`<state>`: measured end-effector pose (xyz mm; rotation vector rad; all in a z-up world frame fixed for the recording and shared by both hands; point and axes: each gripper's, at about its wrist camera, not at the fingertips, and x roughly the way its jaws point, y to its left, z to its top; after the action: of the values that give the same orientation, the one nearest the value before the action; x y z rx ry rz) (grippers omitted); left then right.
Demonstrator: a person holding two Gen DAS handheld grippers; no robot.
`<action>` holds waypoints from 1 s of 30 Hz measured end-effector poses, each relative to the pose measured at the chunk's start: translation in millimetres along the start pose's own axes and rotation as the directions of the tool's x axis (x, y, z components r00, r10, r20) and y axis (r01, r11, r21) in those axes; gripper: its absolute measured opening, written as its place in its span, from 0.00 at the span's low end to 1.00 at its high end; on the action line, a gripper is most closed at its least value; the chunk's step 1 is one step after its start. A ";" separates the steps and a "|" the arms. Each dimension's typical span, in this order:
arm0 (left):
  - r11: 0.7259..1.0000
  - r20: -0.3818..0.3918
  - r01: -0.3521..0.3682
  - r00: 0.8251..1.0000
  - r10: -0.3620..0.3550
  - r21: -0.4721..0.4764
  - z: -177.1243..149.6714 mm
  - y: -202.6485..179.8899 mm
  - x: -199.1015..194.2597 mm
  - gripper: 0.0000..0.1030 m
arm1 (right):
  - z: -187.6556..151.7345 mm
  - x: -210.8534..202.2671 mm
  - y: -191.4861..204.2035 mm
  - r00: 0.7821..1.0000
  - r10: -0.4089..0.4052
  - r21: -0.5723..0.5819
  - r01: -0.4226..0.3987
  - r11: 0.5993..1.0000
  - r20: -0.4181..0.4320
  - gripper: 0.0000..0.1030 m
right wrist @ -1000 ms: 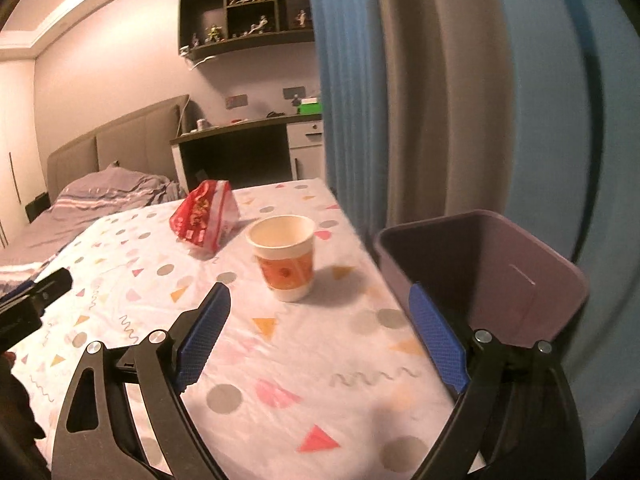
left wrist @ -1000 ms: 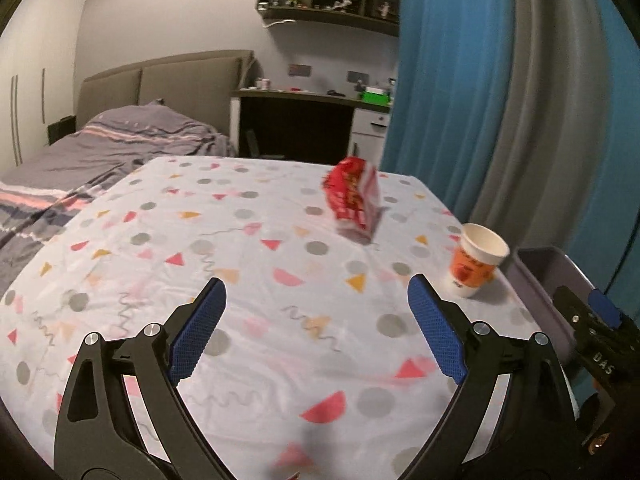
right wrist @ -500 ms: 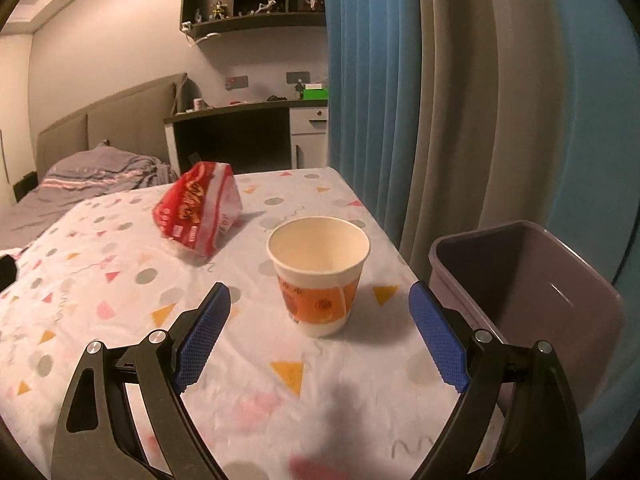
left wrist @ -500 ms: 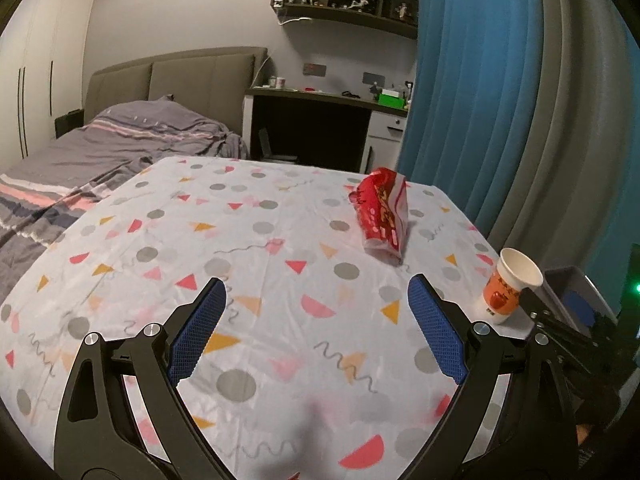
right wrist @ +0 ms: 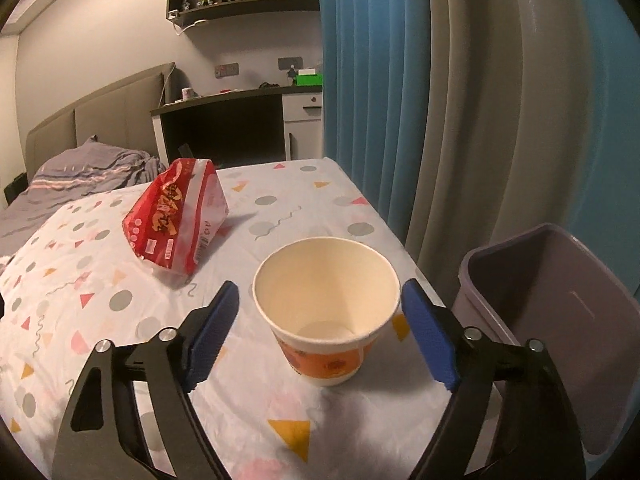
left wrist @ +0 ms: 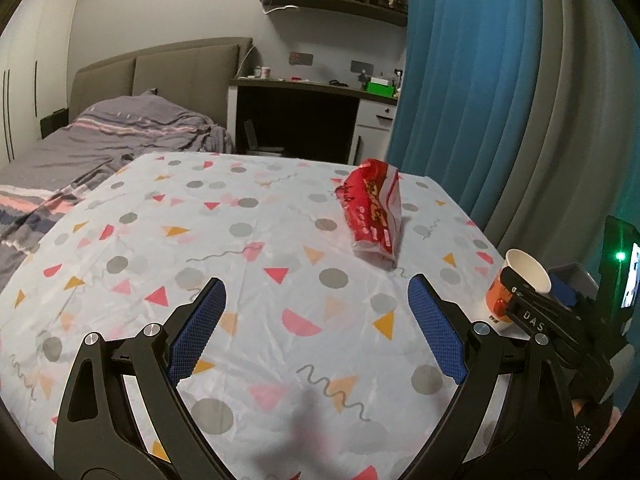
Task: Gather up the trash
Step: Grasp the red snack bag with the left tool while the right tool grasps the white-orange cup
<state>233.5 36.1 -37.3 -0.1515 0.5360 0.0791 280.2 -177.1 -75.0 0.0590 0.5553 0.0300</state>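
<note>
An empty paper cup (right wrist: 326,312) with an orange print stands upright near the table's right edge. My right gripper (right wrist: 320,292) has its jaws on either side of the cup and they are closing; small gaps remain between the blue pads (right wrist: 212,328) and the cup wall. In the left wrist view the same cup (left wrist: 496,304) shows at far right, inside the right gripper (left wrist: 534,286). A red snack bag (left wrist: 374,212) lies farther back on the table, also visible as the bag (right wrist: 176,216) left of the cup. My left gripper (left wrist: 316,286) is open over the patterned tablecloth, holding nothing.
A grey-purple bin (right wrist: 560,280) stands just off the table's right edge, beside the cup. Blue and grey curtains (left wrist: 480,100) hang behind it. A bed (left wrist: 120,140) lies beyond the table's left side, and a desk (left wrist: 300,92) stands at the back wall.
My right gripper has moved forward until the cup stands between its jaws, and the jaws have narrowed. My left gripper has shifted left over the table; the bag and cup have not moved.
</note>
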 end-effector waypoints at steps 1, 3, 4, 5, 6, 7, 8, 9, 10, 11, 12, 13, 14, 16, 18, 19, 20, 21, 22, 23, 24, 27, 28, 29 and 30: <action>1.000 -0.001 0.005 1.000 -0.005 0.001 0.7 -1.0 0.9 0.88 | 0.3 1.0 -0.6 1.000 0.003 0.005 -0.003 1.000 -0.005 0.70; 1.000 -0.002 0.012 1.000 -0.012 0.002 2.0 -3.3 2.3 0.88 | 0.6 1.6 -2.3 1.000 0.011 0.014 -0.011 1.000 -0.009 0.69; 1.000 -0.002 0.016 1.000 -0.016 0.005 2.7 -5.4 3.3 0.88 | 0.5 1.3 -2.5 1.000 0.017 0.016 -0.017 1.000 -0.008 0.67; 1.000 -0.002 0.019 1.000 -0.019 0.009 2.9 -7.0 4.3 0.88 | 0.9 1.2 -2.6 1.000 0.020 0.016 -0.020 1.000 -0.007 0.66; 1.000 -0.002 0.020 1.000 -0.020 0.013 3.5 -8.3 5.0 0.88 | 0.3 1.0 -2.4 1.000 0.024 0.016 -0.024 1.000 -0.006 0.64; 1.000 -0.001 0.023 1.000 -0.023 0.019 3.7 -10.8 6.0 0.88 | 0.0 0.1 -2.6 1.000 0.026 0.017 -0.026 1.000 -0.003 0.63; 0.999 -0.002 0.026 1.000 -0.026 0.022 4.0 -12.3 6.9 0.88 | 0.6 0.6 -3.0 1.000 0.029 0.017 -0.029 0.999 -0.002 0.63; 0.999 -0.003 0.031 1.000 -0.031 0.025 4.1 -14.0 8.2 0.88 | 0.5 0.2 -3.6 0.999 0.032 0.018 -0.032 0.999 -0.001 0.62; 0.999 -0.006 0.037 0.999 -0.037 0.030 4.1 -16.5 10.2 0.88 | 0.9 0.2 -4.1 0.999 0.033 0.020 -0.033 0.999 0.001 0.61; 0.999 -0.009 0.039 0.999 -0.039 0.033 4.2 -18.0 11.5 0.88 | 1.0 -0.4 -5.1 0.999 0.035 0.020 -0.035 0.999 0.004 0.61; 0.998 -0.011 0.042 0.999 -0.042 0.036 4.1 -19.8 13.6 0.88 | 1.2 -0.8 -5.9 0.999 0.035 0.021 -0.036 0.999 0.007 0.61; 0.998 -0.012 0.046 0.999 -0.046 0.036 4.0 -21.0 14.9 0.88 | 1.1 -2.0 -7.3 0.999 0.035 0.022 -0.035 0.999 0.012 0.60; 0.998 -0.017 0.054 0.998 -0.053 0.036 4.3 -22.5 17.7 0.88 | 1.6 -1.7 -7.6 0.999 0.033 0.022 -0.034 0.999 0.015 0.60; 0.998 -0.022 0.061 0.998 -0.061 0.034 5.9 -25.0 23.8 0.88 | 2.2 -4.9 -10.8 0.999 0.032 0.028 -0.033 0.999 0.027 0.60; 0.998 -0.018 0.063 0.998 -0.062 0.033 8.2 -27.2 30.2 0.88 | 3.4 -8.8 -13.1 0.999 0.020 0.028 -0.021 0.999 0.045 0.60; 0.998 -0.017 0.061 0.998 -0.060 0.033 9.1 -28.2 32.8 0.88 | 4.1 -9.5 -14.1 0.999 0.015 0.027 -0.017 0.999 0.050 0.60; 0.998 -0.017 0.058 0.998 -0.057 0.036 11.2 -29.6 37.6 0.88 | 5.3 -11.7 -14.8 0.998 0.011 0.026 -0.013 1.000 0.060 0.60; 0.998 -0.015 0.055 0.998 -0.055 0.040 12.9 -31.0 41.3 0.88 | 6.4 -13.8 -15.6 0.997 0.009 0.025 -0.011 1.000 0.071 0.60; 0.998 -0.010 0.054 0.998 -0.054 0.043 14.9 -32.5 45.6 0.88 | 8.0 -17.0 -16.4 0.996 0.005 0.023 -0.007 1.000 0.087 0.60; 0.997 -0.007 0.058 0.998 -0.058 0.044 17.1 -34.2 50.9 0.88 | 8.7 -18.9 -17.2 0.995 0.002 0.024 -0.004 1.000 0.095 0.60; 0.997 -0.010 0.063 0.998 -0.063 0.043 19.3 -35.6 57.1 0.88 | 9.8 -20.7 -18.4 0.994 0.002 0.027 -0.004 1.000 0.105 0.60; 0.997 -0.024 0.069 0.997 -0.068 0.040 24.3 -39.5 73.0 0.88 | 12.0 -21.7 -23.2 0.994 0.007 0.040 -0.011 0.999 0.113 0.60; 0.997 -0.030 0.068 0.997 -0.067 0.042 26.6 -40.8 81.1 0.87 | 12.6 -21.8 -25.1 0.993 0.005 0.046 -0.010 0.999 0.115 0.60; 0.997 -0.036 0.071 0.997 -0.069 0.039 28.4 -41.4 86.1 0.86 | 13.2 -21.9 -27.5 0.993 0.004 0.054 -0.010 0.998 0.115 0.60; 0.996 -0.043 0.078 0.996 -0.076 0.033 30.4 -41.6 92.0 0.85 | 13.2 -22.2 -29.9 0.993 0.003 0.062 -0.010 0.998 0.116 0.60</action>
<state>332.5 3.4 -53.7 -0.1396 0.5721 -0.0085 268.6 -208.5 -54.0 0.1231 0.4401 0.0152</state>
